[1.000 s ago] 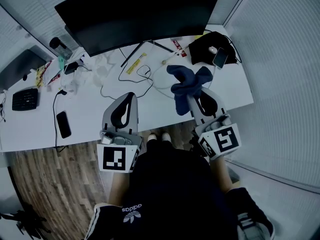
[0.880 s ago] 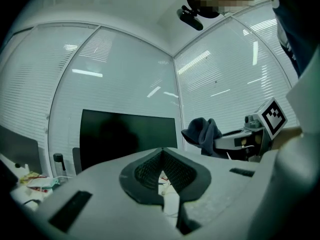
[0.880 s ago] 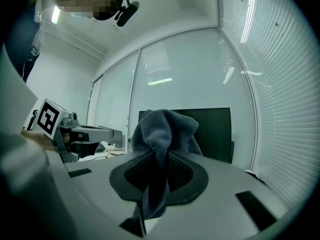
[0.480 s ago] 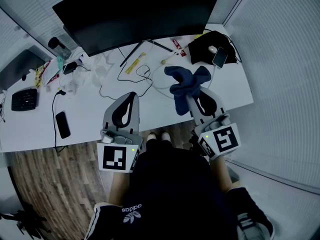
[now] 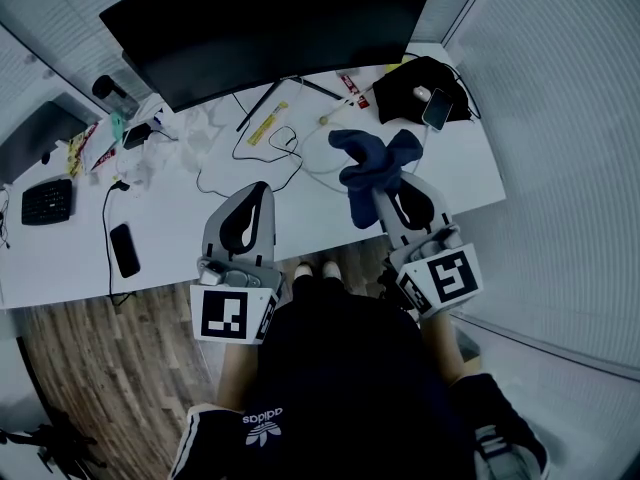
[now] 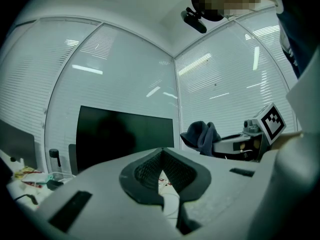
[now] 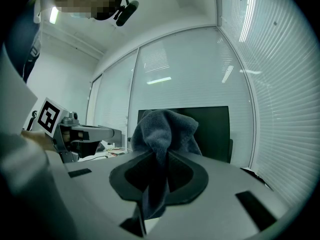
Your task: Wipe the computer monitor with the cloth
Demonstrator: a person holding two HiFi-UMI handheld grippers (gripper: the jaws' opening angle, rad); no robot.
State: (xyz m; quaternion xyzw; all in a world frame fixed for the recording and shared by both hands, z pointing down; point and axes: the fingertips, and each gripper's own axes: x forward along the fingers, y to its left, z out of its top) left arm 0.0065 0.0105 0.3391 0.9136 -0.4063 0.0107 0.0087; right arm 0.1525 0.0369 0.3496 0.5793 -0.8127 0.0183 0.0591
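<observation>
The black monitor (image 5: 270,28) stands switched off at the back of the white desk (image 5: 180,228); it also shows as a dark panel (image 6: 125,139) in the left gripper view and behind the cloth (image 7: 216,129) in the right gripper view. A dark blue cloth (image 5: 372,168) bunches up out of my right gripper (image 5: 388,193), which is shut on it above the desk's front edge. The cloth (image 7: 162,131) is pinched between the jaws of the right gripper (image 7: 159,170). My left gripper (image 5: 255,193) hovers beside it, shut and holding nothing (image 6: 162,176).
Loose cables (image 5: 270,153) run across the desk's middle. A black phone (image 5: 125,250) lies at front left, a small keyboard (image 5: 48,198) and a bottle (image 5: 108,90) farther left. A black pouch (image 5: 415,88) with a phone on it sits back right. Blinds wall the right side.
Both grippers stay nearly where they were, and the cloth is still held. The head view has shifted slightly, so the desk things sit a little more to the left.
</observation>
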